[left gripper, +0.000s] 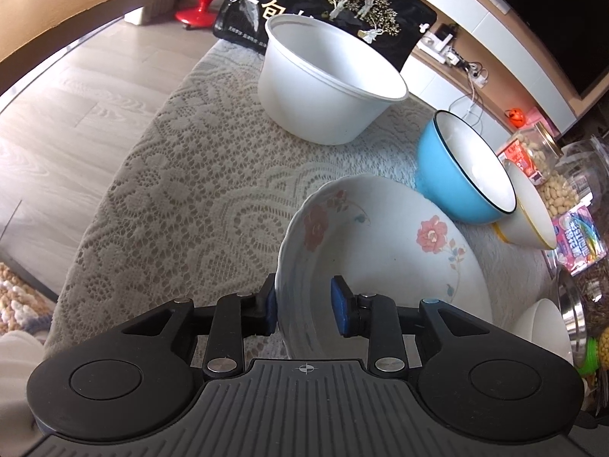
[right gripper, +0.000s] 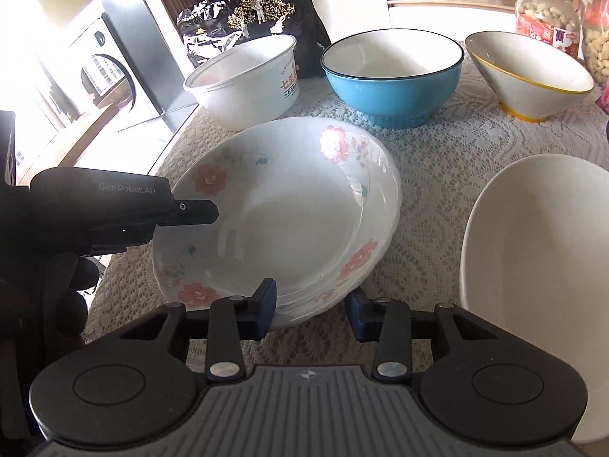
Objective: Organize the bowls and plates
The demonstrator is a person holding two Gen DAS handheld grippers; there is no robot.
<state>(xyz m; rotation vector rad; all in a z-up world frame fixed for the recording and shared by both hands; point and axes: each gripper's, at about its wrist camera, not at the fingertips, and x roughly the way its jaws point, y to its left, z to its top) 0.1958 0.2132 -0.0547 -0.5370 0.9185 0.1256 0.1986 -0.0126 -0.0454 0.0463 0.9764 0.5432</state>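
A white floral plate (left gripper: 399, 251), which seems to lie on a second one like it, sits on the lace-covered table (left gripper: 171, 190). My left gripper (left gripper: 304, 308) is open; its jaws straddle the plate's left rim, one pad outside and one well inside. In the right wrist view my right gripper (right gripper: 312, 306) is shut on the near rim of the floral plate (right gripper: 289, 205), and the left gripper (right gripper: 198, 215) reaches in over the left rim. Behind stand a white plastic bowl (right gripper: 243, 80), a blue bowl (right gripper: 392, 76) and a white yellow-rimmed bowl (right gripper: 529, 76). A plain white bowl (right gripper: 533, 266) sits at the right.
A black printed bag (left gripper: 335, 3) leans behind the plastic bowl. Jars of nuts (right gripper: 548, 19) and snack packets (left gripper: 574, 240) crowd the right edge. The table's left edge (right gripper: 167, 152) drops to wooden floor close to the plate.
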